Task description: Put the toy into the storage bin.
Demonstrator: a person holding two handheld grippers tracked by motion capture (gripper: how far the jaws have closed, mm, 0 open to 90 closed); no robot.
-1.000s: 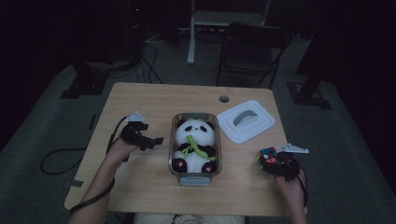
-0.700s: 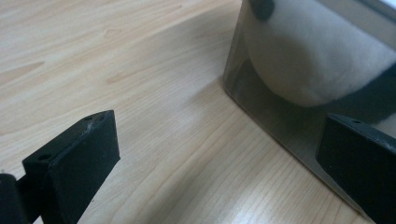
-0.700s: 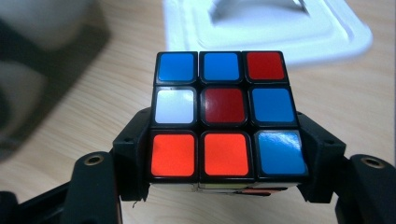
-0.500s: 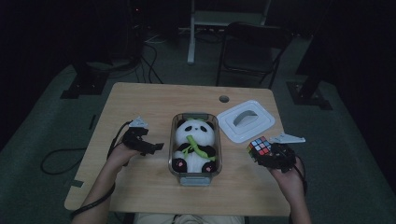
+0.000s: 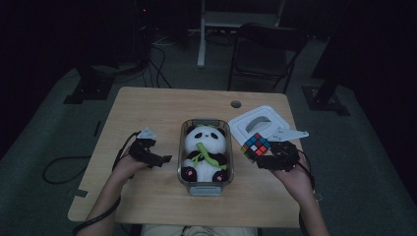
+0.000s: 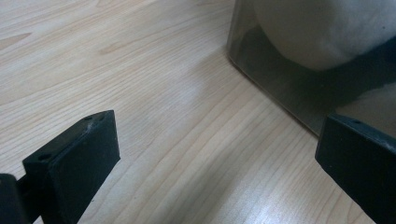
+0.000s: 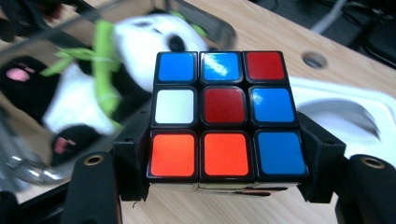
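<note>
A colour cube (image 5: pixel 255 145) (image 7: pixel 223 122) with blue, red, orange and white stickers is clamped in my right gripper (image 5: pixel 261 155) (image 7: pixel 224 154), raised off the table just right of the clear container (image 5: pixel 230 162). A plush panda (image 5: pixel 205 151) (image 7: pixel 100 88) with a green bamboo sprig lies inside that container. My left gripper (image 5: pixel 162 160) (image 6: pixel 215 158) rests low at the container's left side, its jaws wide apart with bare wood between them; the container wall (image 6: pixel 275 88) is just beyond its right jaw.
The container's white lid (image 5: pixel 258 125) (image 7: pixel 345 112) lies on the wooden table (image 5: pixel 147 113) behind my right gripper. A cable hole (image 5: pixel 236 104) sits near the far edge. A chair (image 5: pixel 265 49) and stand legs are on the floor beyond the table.
My right gripper has lifted the cube from the table's right front corner and carried it up and left toward the container. The left gripper has stayed put.
</note>
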